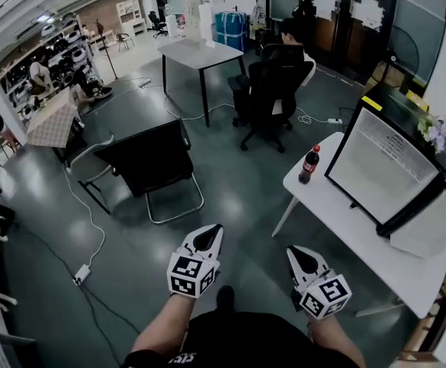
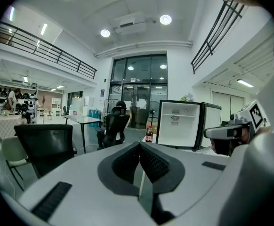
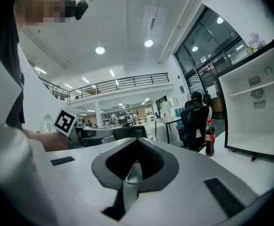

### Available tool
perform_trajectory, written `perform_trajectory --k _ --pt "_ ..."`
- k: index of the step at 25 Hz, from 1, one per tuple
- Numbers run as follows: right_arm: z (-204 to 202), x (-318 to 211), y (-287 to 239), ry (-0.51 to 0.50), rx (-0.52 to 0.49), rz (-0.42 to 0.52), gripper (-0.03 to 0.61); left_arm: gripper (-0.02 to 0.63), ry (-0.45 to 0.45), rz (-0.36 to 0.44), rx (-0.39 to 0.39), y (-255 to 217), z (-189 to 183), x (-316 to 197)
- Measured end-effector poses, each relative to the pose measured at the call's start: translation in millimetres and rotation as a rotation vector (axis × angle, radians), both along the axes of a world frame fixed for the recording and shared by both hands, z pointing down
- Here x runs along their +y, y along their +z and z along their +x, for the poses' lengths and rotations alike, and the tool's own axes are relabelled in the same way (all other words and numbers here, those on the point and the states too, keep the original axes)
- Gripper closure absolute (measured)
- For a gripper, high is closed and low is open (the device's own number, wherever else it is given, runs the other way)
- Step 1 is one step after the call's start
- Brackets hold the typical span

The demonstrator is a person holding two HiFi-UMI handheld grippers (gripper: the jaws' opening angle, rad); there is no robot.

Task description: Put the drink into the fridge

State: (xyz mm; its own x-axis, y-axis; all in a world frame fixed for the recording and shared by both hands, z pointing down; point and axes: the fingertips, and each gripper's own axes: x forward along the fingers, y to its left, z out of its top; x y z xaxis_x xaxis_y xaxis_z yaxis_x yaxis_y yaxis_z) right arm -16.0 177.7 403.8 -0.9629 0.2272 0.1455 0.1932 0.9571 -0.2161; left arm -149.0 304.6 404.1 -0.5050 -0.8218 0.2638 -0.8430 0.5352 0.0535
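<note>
Drink [image 1: 309, 165] is standing upright at the table's [image 1: 345, 221] far left corner, just beside the open fridge [image 1: 380, 163], so the transfer looks short. Left gripper [image 1: 211, 234] and right gripper [image 1: 298, 256] are hanging well short of it, both fully closed and empty, probably because the approach comes first.

Head view is taken from high up, pitched steeply down at the floor. The left gripper [image 1: 216, 230] and right gripper [image 1: 294, 251] are caught at its bottom edge, with the white table [image 1: 338, 221] at the right. Each gripper view is shot wide-angle from just behind its own jaws, roughly level, and the jaws fill the lower frame. The bottle [image 2: 149, 133] and fridge [image 2: 177, 124] are covered by all three views, well off in each. Each gripper is also picked up at the edge of the other's view.
</note>
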Motion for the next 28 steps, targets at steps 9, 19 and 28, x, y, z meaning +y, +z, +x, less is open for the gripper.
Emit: perform_trajectory --k 9,19,28 --pt "-94.4 -27.3 15.5 0.129 0.054 0.021 0.565 0.598 0.154 0.001 0.026 18.6 -103.6 -50.2" --pt "-136.3 -55.4 20.7 0.279 0.089 0.028 0.565 0.598 0.348 0.019 0.03 20.2 -142.5 -115.0" --pt "-146.6 -122.3 31.9 0.337 0.089 -0.014 0.565 0.598 0.418 -0.008 0.042 24.6 -150.8 -190.0"
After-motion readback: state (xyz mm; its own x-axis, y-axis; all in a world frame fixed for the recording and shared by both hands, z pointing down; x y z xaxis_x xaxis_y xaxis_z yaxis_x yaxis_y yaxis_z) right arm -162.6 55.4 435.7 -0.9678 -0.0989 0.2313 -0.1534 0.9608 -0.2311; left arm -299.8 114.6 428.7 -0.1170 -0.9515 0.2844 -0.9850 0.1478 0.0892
